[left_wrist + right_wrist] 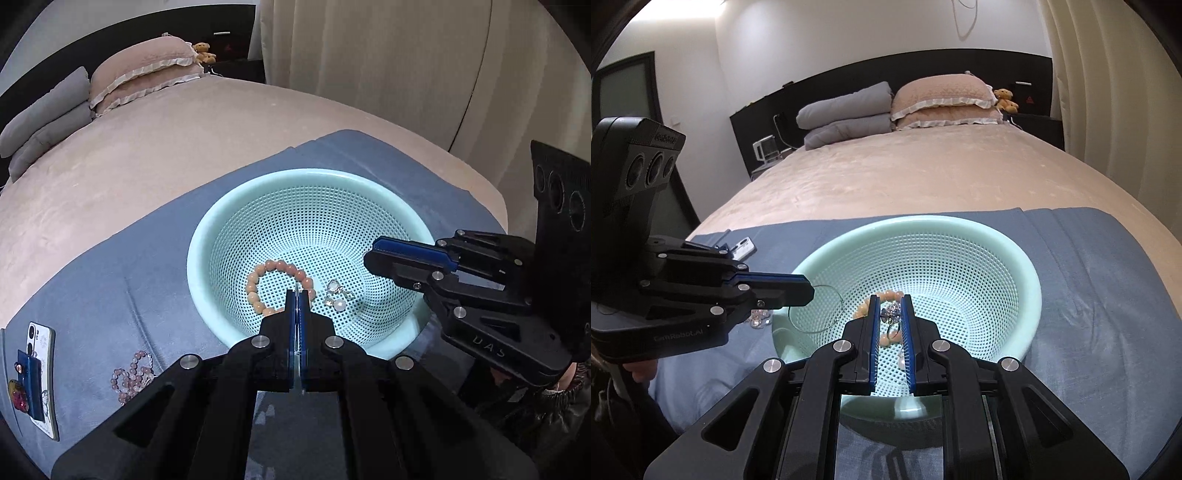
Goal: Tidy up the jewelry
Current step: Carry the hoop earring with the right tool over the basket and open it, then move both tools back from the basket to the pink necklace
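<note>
A mint green mesh basket [236,218] sits on a blue cloth [110,280]; it also shows in the right wrist view [1030,280]. Inside lie an orange bead bracelet [273,267] and clear crystal and pearl earrings [337,295]. My left gripper [299,295] is shut on a thin clear ring bangle [816,308], held over the basket's left rim. My right gripper [889,306] is open, empty, low inside the basket over the earrings [891,314] and bracelet [864,308]. A pink bead bracelet [133,373] lies on the cloth left of the basket.
A phone [37,373] with a decorated case lies at the cloth's left end. The cloth covers the foot of a beige bed [129,158] with pillows [140,70] at the head. Curtains [369,55] hang to the right.
</note>
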The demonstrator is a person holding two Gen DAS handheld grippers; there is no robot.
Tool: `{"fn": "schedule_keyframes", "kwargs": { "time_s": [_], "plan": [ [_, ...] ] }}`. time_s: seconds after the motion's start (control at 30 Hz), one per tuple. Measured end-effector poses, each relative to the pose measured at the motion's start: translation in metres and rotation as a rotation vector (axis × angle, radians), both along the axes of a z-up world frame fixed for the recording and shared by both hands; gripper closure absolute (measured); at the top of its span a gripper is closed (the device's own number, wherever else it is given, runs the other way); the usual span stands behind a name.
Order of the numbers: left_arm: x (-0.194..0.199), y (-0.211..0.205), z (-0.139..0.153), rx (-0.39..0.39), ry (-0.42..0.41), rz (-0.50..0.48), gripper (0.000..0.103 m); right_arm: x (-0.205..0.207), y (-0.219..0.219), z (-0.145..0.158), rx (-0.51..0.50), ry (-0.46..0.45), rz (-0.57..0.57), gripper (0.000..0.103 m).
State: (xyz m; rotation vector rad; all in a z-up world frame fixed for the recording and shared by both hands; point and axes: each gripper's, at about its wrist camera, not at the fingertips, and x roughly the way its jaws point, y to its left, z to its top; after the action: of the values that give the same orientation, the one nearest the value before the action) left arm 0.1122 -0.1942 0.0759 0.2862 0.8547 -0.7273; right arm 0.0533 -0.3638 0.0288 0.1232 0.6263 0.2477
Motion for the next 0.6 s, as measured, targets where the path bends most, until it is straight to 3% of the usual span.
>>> {"fn": "schedule_keyframes", "kwargs": {
  "time_s": [0.33,0.43,0.6],
  "plan": [
    [-0.0025,0.0033,-0.0036,0.006,0.004,0.018,0.1,-0.0013,0.0003,-0.0003,-0.004,0.004,-0.007,0.09],
    [-0.0039,0.0054,-0.001,-0.011,0.006,0.013,0.094,0.0002,0.0018,-0.0001,-0.022,0.012,-0.014,0.09],
    [-0.0062,0.0105,0.0034,-0.019,-0.015,0.019,0.068,-0.002,0.0059,0.0033,-0.043,0.011,-0.021,0.089]
  ]
}}
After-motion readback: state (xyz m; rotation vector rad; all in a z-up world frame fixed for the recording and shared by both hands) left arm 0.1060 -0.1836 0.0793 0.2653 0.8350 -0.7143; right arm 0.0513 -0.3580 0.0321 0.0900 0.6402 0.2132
